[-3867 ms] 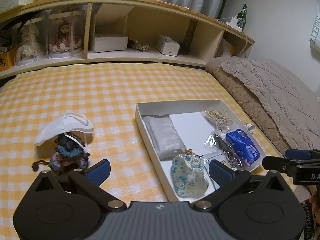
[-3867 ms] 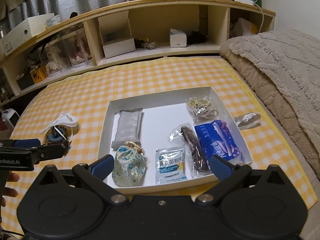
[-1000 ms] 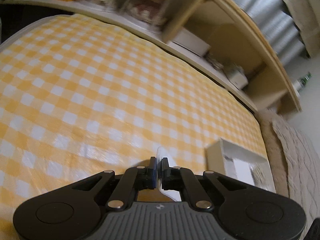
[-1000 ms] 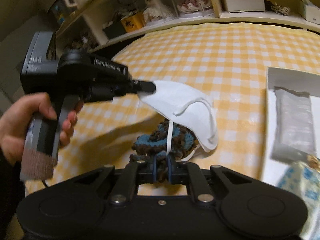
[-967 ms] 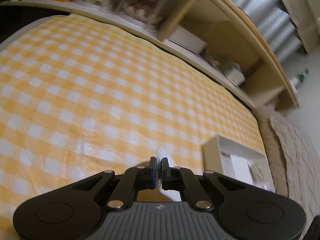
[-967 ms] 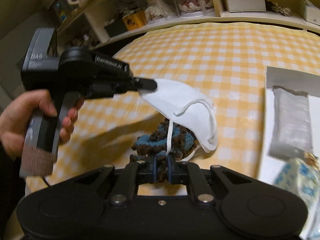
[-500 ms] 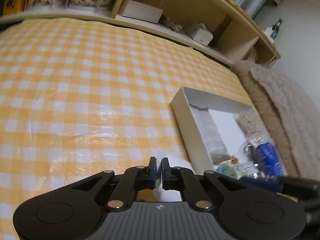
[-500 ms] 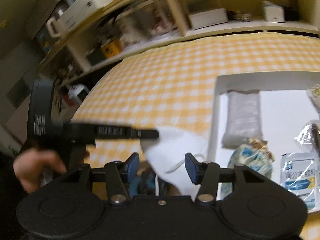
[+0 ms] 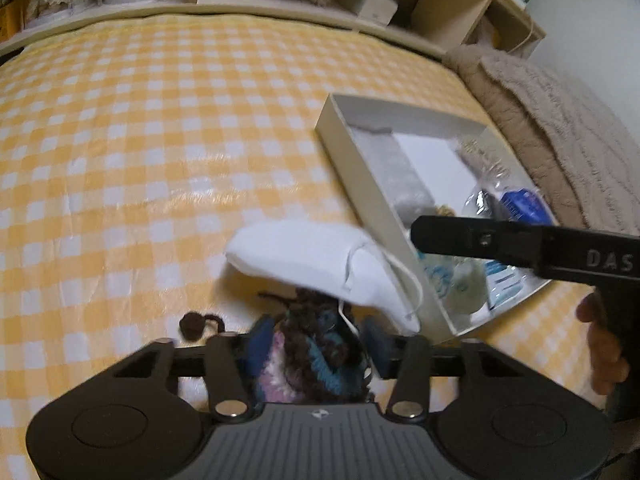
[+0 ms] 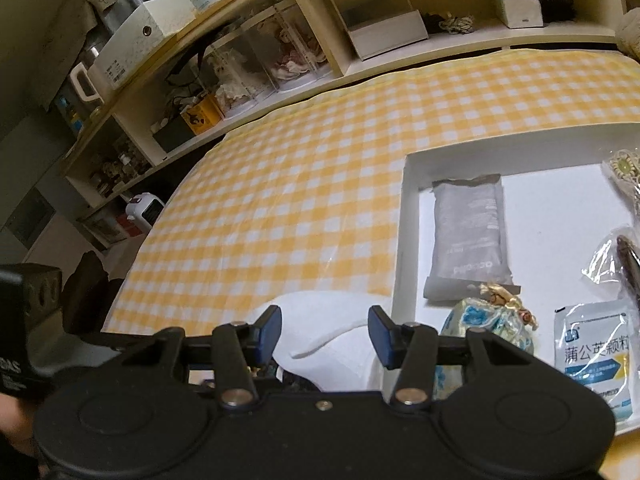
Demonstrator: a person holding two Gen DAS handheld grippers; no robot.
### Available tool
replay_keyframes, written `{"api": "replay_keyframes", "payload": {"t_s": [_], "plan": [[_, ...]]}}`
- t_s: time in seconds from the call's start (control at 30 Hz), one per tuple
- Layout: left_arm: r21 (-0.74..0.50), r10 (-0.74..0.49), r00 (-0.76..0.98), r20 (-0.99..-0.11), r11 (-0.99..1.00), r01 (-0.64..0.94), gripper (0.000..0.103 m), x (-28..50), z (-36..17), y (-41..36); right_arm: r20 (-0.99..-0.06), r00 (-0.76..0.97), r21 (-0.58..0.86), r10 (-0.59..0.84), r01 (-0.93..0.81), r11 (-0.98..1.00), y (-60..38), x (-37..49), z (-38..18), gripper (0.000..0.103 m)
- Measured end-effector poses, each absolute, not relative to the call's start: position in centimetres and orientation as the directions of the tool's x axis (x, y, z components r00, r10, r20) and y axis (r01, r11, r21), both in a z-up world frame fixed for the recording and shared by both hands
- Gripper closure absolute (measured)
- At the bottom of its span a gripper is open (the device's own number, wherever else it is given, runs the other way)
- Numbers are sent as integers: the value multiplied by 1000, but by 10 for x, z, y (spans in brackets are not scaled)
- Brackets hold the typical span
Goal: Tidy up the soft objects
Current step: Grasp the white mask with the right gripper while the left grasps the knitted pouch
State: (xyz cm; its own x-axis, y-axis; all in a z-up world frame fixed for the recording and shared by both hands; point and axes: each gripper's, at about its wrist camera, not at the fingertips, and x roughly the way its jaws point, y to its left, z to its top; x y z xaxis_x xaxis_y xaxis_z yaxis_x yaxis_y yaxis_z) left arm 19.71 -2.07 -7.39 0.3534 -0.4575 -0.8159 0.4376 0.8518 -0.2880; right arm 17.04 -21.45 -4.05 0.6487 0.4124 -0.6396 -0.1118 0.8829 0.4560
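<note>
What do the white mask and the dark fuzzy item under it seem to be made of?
The mask: probably matte non-woven fabric; smooth white surface, thin elastic loops. The fuzzy item: apparently crocheted yarn; looped brown, teal and pink strands, with a small pompom.

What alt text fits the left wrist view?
A white face mask lies draped over a crocheted yarn toy between the opening left hand-held gripper jaws, beside a white tray on a yellow checked cloth.
</note>
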Motion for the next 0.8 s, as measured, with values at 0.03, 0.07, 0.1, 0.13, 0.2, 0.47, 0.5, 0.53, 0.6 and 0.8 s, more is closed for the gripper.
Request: {"api": "replay_keyframes", "payload": {"t_s": [0.03, 0.07, 0.1, 0.13, 0.2, 0.47, 0.5, 0.53, 0.6, 0.8], "plan": [[-289, -454, 355, -817, 856, 429, 67, 197, -74, -19, -642, 645, 457, 415, -113, 882, -214, 170, -41, 54], [-293, -454, 359, -815, 858, 422, 67, 198, -74, -16, -644, 642, 458, 416, -112, 882, -215, 170, -42, 54], [-297, -456, 366, -811, 860, 414, 67, 198, -72, -13, -647, 639, 461, 416, -108, 881, -216, 171, -43, 54], [-302, -459, 375, -805, 862, 407, 67, 196, -70, -9, -649, 638, 463, 416, -103, 880, -217, 171, -44, 54], [-307, -462, 386, -799, 864, 399, 67, 193, -66, -4, -649, 636, 471, 417, -94, 877, -219, 172, -45, 56], [-215, -402, 368, -839, 865, 454, 65, 185, -74, -18, -646, 625, 488, 439, -105, 867, -217, 175, -46, 56], [-210, -402, 362, -841, 859, 467, 63, 185, -78, -22, -647, 622, 487, 441, -109, 867, -215, 175, -46, 56], [-204, -404, 361, -841, 853, 480, 58, 186, -80, -26, -648, 619, 485, 443, -112, 867, -214, 176, -46, 56], [-196, -406, 362, -839, 846, 496, 42, 188, -85, -33, -651, 614, 485, 446, -116, 867, -213, 176, -47, 57], [-142, -367, 351, -861, 838, 527, 44, 192, -101, -43, -658, 607, 481, 445, -115, 869, -212, 178, -49, 57]]}}
